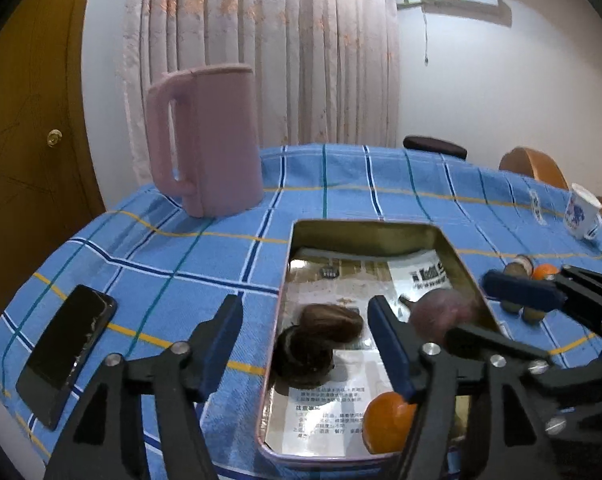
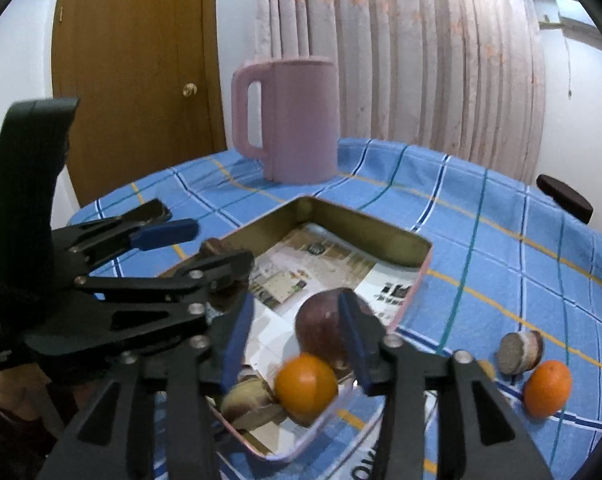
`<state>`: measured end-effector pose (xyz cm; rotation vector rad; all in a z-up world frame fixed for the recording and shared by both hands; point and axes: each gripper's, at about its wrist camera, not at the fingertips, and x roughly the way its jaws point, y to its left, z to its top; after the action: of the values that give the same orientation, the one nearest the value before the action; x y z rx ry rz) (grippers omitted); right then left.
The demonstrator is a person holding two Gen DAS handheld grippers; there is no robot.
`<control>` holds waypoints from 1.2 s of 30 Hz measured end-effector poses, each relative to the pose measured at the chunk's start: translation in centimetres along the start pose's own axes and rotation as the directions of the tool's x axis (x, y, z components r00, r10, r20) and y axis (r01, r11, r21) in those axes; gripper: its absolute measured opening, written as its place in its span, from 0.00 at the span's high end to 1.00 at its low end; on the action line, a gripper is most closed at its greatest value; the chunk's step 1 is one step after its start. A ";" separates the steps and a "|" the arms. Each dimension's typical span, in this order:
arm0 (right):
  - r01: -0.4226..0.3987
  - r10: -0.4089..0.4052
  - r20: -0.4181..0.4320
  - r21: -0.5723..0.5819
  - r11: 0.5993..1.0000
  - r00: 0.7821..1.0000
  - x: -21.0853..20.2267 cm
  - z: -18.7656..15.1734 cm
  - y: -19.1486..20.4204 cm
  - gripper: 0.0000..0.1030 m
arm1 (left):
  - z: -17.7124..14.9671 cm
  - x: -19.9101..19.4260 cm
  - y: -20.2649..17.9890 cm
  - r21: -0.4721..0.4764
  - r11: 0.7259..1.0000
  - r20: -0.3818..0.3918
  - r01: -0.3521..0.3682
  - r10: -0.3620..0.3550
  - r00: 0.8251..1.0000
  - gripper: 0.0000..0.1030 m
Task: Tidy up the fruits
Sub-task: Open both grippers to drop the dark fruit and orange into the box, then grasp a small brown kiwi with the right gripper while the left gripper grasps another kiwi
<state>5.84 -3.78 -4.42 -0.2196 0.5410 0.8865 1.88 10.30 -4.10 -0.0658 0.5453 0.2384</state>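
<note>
So both wrist cams look down at a shallow rectangular metal tin (image 1: 453, 248) with mirror-like walls and printed paper on its floor, sitting on a blue plaid tablecloth (image 1: 161, 256).

The left gripper (image 1: 305, 344) hangs over the tin's left edge with its blue-padded jaws spread wide and nothing pinched between them. Just below and past them lie two dark brown rough-skinned fruits (image 1: 317, 340), one stacked on the other, blurry enough that I can't say what kind.

The right gripper (image 2: 297, 340) has its jaws parted a moderate way. A dull purple-red round fruit (image 2: 321, 332) and a small orange citrus (image 2: 305, 386) sit in the tin in line with that gap, but the pads don't look pressed on either. The right finger covers part of the purple fruit's side, so contact there is hard to judge. A tan lumpy thing (image 2: 249, 402) at the tin's near corner is half hidden by the left finger and mixed up with reflections.

Outside the tin: another orange citrus (image 2: 548, 388) and a brown cut fruit piece (image 2: 519, 352) just beside it. A pink plastic jug (image 1: 205, 140) stands behind, a black phone (image 1: 67, 352) lies at left, and a white mug (image 1: 583, 210) sits near the frame edge.
</note>
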 end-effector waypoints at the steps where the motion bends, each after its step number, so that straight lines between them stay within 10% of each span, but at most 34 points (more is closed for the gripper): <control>1: 0.014 -0.014 0.011 0.008 1.000 1.000 -0.6 0.0 -0.5 0.44 | 0.2 -0.3 -0.1 -0.005 1.000 0.009 -0.002 0.002 1.000 0.35; 10: 0.276 -0.265 -0.095 0.131 0.952 0.959 -4.2 -3.1 -8.2 0.45 | 0.5 -0.7 -3.2 -0.016 0.997 0.027 0.071 -0.070 0.997 0.35; 22: 0.279 -0.245 -0.265 0.102 0.955 0.933 -1.1 -3.7 -9.7 0.65 | 0.7 -1.0 -6.2 0.033 0.993 0.016 0.117 -0.118 0.993 0.35; 36: 0.313 -0.286 -0.167 0.167 0.935 0.943 -5.3 -4.8 -10.8 0.73 | 1.2 -1.1 -12.5 0.114 0.965 0.000 0.235 -0.236 0.972 0.35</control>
<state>9.89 -15.97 -6.00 -0.1837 0.6996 0.5187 4.62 -1.92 -2.56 -0.0188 0.5315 -0.0242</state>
